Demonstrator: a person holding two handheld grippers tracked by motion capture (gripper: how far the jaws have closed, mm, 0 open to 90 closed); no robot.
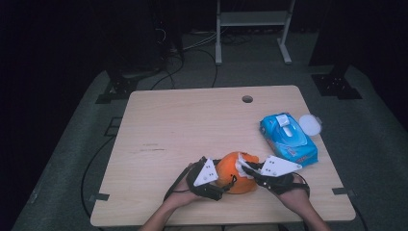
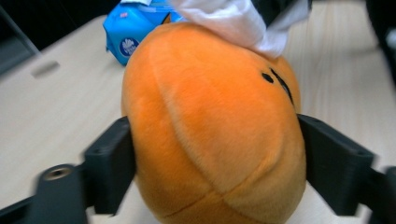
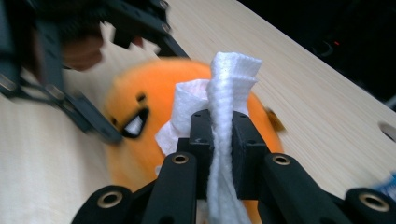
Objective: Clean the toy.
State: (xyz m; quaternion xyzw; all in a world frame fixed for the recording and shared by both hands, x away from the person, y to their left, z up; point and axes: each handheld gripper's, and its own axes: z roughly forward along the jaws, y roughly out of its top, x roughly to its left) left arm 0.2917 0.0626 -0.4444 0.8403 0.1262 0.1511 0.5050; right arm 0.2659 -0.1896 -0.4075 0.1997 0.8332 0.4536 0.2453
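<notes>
while my left tool [image 1: 226,181] has its black jaws spread wide around the round orange plush toy with a stitched black face [image 1: 235,172], pressing against its two flanks, the toy rests on the light wooden table [image 1: 192,125] close to the near edge, a little right of the middle. in the left gripper view the jaws sit against the plush on both sides, low on its body. my right tool [image 3: 219,133] is closed tight on a folded white wipe [image 3: 224,107], the cloth pinched between the two jaws and sticking up past them; the wipe lies against the top of the toy, beside its face. both tools meet at the toy, left one on its left side, right one on its right. a blue soft pack of wipes with its white round lid flipped open [image 1: 288,138] lies near the right edge of the table, well apart from the toy.
</notes>
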